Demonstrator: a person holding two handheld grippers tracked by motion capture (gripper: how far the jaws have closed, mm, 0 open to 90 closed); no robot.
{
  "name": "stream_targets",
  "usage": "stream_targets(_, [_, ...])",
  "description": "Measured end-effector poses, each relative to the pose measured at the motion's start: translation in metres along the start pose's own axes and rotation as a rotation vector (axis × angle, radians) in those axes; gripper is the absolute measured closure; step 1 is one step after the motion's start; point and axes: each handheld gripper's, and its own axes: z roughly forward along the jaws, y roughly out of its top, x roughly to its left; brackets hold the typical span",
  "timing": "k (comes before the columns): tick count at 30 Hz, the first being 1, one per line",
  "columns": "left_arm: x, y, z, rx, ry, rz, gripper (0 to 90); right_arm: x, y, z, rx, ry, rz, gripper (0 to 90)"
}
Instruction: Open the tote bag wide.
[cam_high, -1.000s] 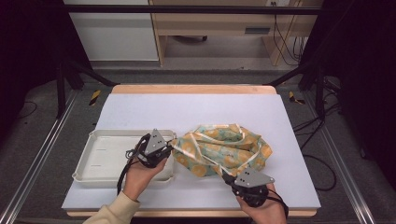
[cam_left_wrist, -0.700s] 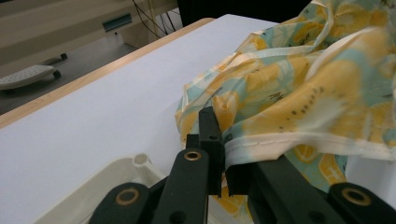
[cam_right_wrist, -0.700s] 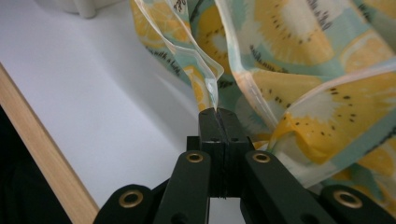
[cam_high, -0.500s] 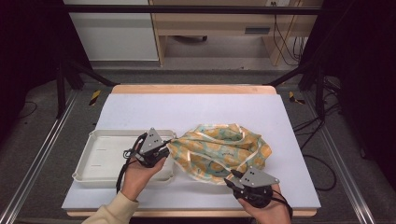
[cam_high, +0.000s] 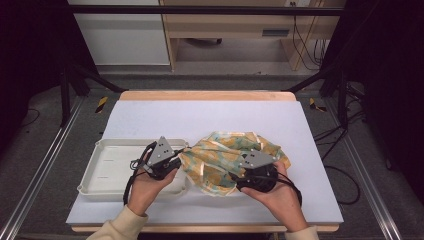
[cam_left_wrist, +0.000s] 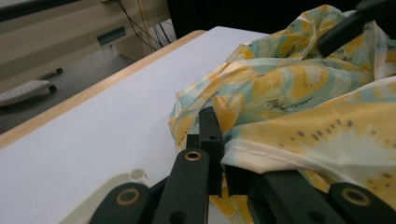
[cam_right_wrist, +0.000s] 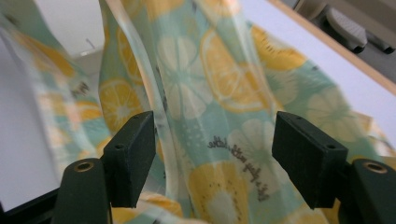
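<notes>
just right of the white tray on the desk: lemon-print cloth, bunched. left gripper pinching its hem beside the tray; right gripper just been opening, spread wide with cloth hanging between, unpressed.

1 lemon-print cloth, 1 white tray, 2 hand-held grippers: left, right.

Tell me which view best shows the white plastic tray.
The high view: the white plastic tray lies whole on the table's left, beside the lemon-print cloth, with the left gripper over its right edge. The left gripper view catches only a corner. In the right gripper view, the cloth covers it.
</notes>
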Motion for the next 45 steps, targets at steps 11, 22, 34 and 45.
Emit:
stream_targets(11, [0.004, 0.011, -0.011, -0.003, -0.049, 0.014, 85.8, 0.000, -0.006, 0.008, -0.002, 0.056, 0.041, 86.3])
stream_targets(22, [0.016, 0.007, -0.014, 0.099, -0.143, 0.125, 52.2, -0.018, -0.032, -0.011, -0.116, -0.102, 0.189, 89.9])
stream_targets(34, [0.039, 0.010, -0.031, 0.045, 0.007, -0.012, 53.4, 0.002, -0.058, -0.014, -0.066, -0.064, 0.150, 89.3])
stream_targets(45, [0.014, 0.020, -0.005, 0.075, -0.050, 0.050, 45.6, 0.032, -0.076, -0.018, 0.031, 0.021, 0.046, 86.8])
